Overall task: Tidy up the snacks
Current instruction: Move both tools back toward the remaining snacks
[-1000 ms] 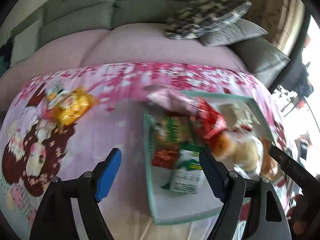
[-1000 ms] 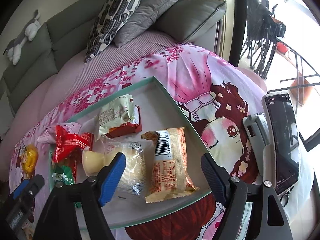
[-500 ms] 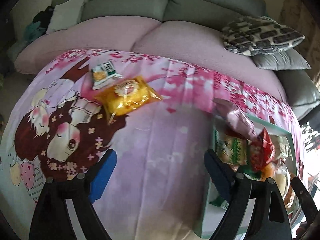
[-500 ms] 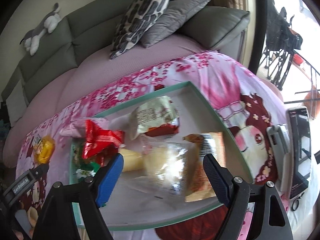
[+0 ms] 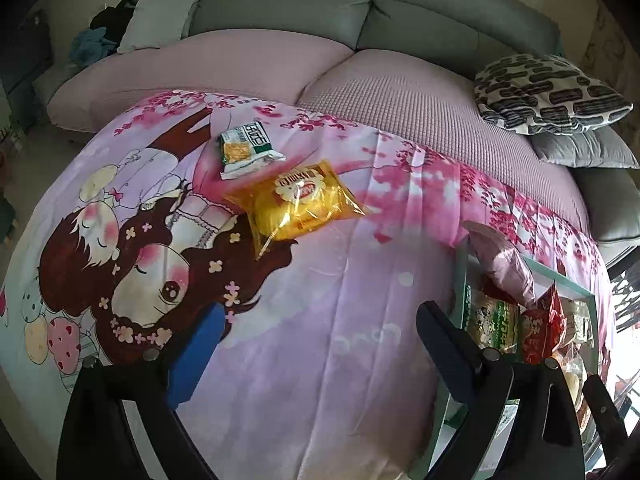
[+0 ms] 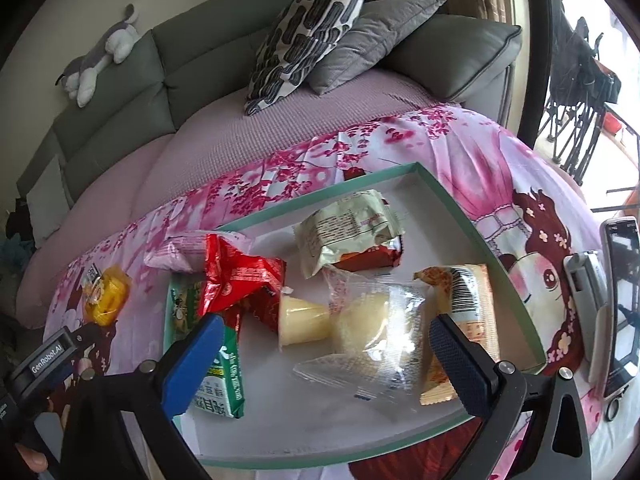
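A shallow teal-rimmed tray on the pink cartoon cloth holds several snack packs: a red packet, a clear bag of pale buns, a beige wrapped cake and a green-white pack. My right gripper hovers over the tray, its jaws opening, nothing between them. In the left wrist view a yellow snack bag and a small green-white packet lie on the cloth, left of the tray. My left gripper is over bare cloth nearer than them, jaws opening and empty.
A grey sofa with a patterned cushion and a grey cushion runs behind the table. A phone on a stand sits right of the tray. A plush toy lies on the sofa back.
My left gripper swung left, away from the tray, onto open cloth facing the yellow bag. The right gripper drew back slightly over the tray. Both jaws spread wider.
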Demonstrator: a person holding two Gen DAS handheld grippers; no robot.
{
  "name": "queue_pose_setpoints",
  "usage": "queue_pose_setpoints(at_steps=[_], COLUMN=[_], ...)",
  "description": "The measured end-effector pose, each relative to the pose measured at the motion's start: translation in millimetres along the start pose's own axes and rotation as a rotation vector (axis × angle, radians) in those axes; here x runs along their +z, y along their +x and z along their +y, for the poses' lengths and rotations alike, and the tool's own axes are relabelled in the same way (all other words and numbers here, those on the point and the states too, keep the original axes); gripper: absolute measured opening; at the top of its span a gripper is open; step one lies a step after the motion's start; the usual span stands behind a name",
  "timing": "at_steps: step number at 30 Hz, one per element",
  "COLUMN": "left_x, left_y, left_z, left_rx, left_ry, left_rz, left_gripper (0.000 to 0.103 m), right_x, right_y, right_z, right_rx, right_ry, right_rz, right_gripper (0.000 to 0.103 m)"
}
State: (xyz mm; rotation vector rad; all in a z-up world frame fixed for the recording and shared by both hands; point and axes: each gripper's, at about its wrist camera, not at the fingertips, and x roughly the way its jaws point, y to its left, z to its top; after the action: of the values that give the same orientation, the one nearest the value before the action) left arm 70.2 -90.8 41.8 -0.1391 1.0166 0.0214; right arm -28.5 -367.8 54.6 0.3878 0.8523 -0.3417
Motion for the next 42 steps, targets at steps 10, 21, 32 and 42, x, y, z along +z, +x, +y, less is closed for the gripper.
queue_pose_setpoints(at_steps=[10,21,32,42], left_x=[15,31,40,46], left_y=[-7,-7,-12,-4], left_z=[28,83,139,165], left_rx=[0.034,0.173,0.194,0.159], left_ry=[0.006,0.027,-0.079,-0.142], left_rz=[-0.025,-0.038,-0.041,-0.016], left_gripper=[0.097,0.097,0.097,0.097], right_x=[-11,-30,-44,-57], right_y=[2,9,12,18], right_z=[58,123,163,199], right_rx=[0.095,0.198,0.223,0.216], right_ry=[-0.106,-0.213,-0.268,-0.365], right_rz=[0.001,0.031,0.055,0.058], right_gripper=[0.103,0.103,0.103,0.103])
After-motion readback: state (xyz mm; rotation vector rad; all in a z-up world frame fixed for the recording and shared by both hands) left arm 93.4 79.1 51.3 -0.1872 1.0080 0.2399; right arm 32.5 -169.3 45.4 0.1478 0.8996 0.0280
